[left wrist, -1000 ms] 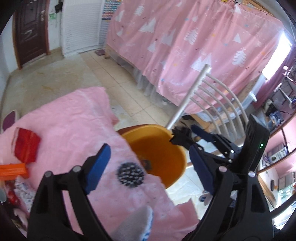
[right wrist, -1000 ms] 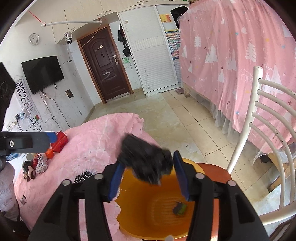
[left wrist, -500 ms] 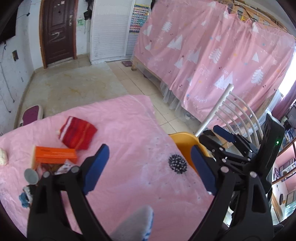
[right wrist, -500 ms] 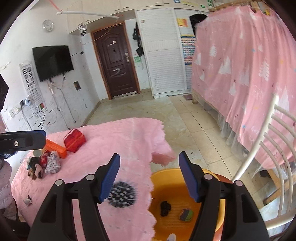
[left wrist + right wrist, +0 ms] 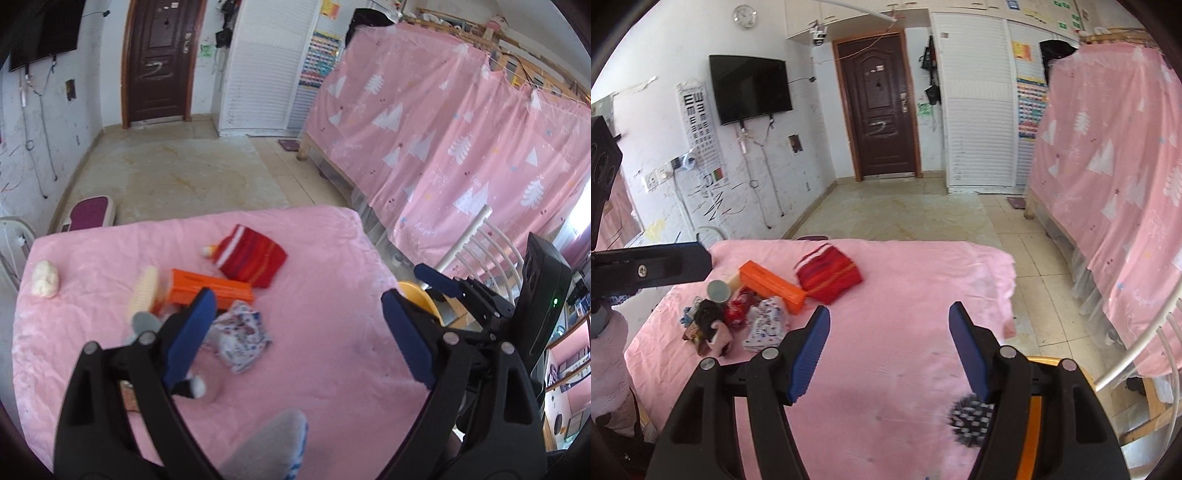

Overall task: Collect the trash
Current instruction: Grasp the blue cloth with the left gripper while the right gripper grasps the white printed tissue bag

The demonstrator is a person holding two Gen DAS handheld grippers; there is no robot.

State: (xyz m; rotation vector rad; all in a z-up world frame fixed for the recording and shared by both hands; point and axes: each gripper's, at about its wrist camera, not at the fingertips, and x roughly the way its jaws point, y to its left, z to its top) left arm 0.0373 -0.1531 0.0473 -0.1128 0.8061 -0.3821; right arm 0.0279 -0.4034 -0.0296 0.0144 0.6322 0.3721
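A pile of trash lies on the pink-covered table [image 5: 325, 258]: an orange box [image 5: 210, 290], a red striped pouch [image 5: 253, 254], a crumpled white patterned wrapper [image 5: 240, 334], a white lump [image 5: 45, 278] at the far left. My left gripper [image 5: 295, 339] is open and empty, above the table near the wrapper. My right gripper [image 5: 888, 350] is open and empty, over the table [image 5: 905, 280]. The orange bin [image 5: 1034, 413] sits at the table's right edge, mostly hidden behind my right finger. The pile [image 5: 713, 317] shows in the right wrist view too.
A black-and-white spiky mark [image 5: 971, 415] is on the cloth near the bin. A white slatted chair [image 5: 487, 243] stands right of the table by a pink curtain [image 5: 461, 147]. Tiled floor [image 5: 905, 210] lies beyond the table.
My right gripper dropped a black item into the bin and opened. Both grippers swung left from the bin toward the trash pile on the table.
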